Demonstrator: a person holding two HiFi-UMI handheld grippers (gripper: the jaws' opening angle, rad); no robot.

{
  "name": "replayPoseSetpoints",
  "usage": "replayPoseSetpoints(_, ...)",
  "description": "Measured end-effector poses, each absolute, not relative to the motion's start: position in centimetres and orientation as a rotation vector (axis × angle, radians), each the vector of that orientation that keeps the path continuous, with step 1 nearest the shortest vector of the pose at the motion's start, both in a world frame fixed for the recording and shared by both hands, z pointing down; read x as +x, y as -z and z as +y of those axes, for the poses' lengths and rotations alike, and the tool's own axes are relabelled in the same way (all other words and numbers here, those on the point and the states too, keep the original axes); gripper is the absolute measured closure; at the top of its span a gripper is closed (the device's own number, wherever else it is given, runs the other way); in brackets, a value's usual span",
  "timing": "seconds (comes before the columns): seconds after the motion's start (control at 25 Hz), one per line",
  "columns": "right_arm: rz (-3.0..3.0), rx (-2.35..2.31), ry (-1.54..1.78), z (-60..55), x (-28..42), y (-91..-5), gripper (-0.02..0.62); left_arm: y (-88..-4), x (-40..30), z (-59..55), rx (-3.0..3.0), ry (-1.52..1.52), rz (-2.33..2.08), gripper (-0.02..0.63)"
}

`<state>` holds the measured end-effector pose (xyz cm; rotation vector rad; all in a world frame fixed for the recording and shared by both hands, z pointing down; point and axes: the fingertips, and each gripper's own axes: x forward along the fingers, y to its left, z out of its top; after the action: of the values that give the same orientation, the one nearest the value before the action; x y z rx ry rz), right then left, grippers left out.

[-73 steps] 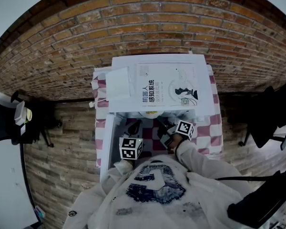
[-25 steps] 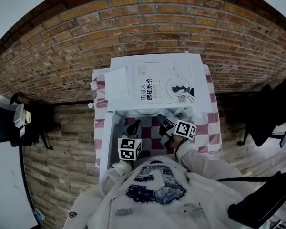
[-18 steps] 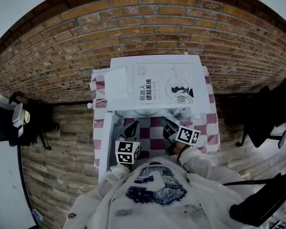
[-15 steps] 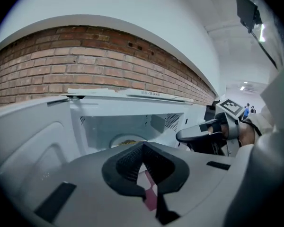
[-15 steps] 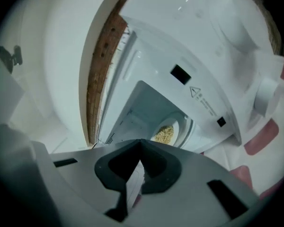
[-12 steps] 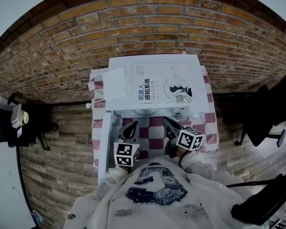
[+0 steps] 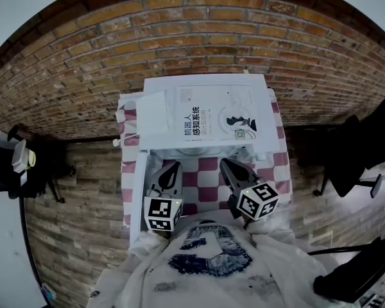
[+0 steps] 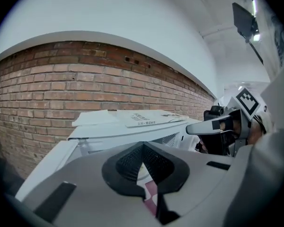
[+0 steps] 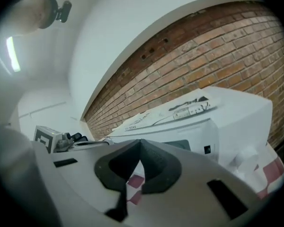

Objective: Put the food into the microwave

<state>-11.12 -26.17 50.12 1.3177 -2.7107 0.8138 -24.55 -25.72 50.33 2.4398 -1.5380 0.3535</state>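
Clenched tip to tip, the jaws of the left gripper (image 8: 142, 146) hold nothing; through the gap behind the tips only a bit of pale surface and pink check shows. From the head view this gripper hovers over the pink-and-white checked tablecloth (image 7: 207, 165), in front of the left part of the microwave (image 7: 264, 117) and beside its open door (image 7: 135, 194), which swings out toward the person on the left. At the far left a black chair (image 7: 6, 172) stands on the brick-patterned floor, well apart from the table. The white microwave stands against the brick wall (image 7: 199, 37). On its top a white sheet (image 7: 155, 111) lies at the left and a printed book (image 7: 219, 116) at the middle and right. Just under the front edge of the microwave's top, at the mouth of the cavity, a pale rounded rim (image 7: 194, 151) shows; the food itself cannot be made out in any view. The right gripper (image 7: 226, 164) hovers over the cloth in front of the right part of the microwave, level with the left one and apart from it. Its jaws are likewise pressed together at the tips with nothing between them. Another black chair (image 7: 362, 149) stands at the far right.
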Motion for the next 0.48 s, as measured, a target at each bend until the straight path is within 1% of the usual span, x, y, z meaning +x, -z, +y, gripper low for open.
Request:
replayPoseSetpoints(0.24, -2.697, 1.327, -0.623, -25.8, -11.3, -48.1, 0.581, -48.4, -24.8, -25.6, 2.466, -0.340, -1.563, 0.598)
replayPoseSetpoints(0.48, -2.691, 1.342, -0.605, -26.1, -11.3, -48.1, 0.581, -48.2, -25.0, -25.9, 2.471, -0.341, -1.584, 0.598)
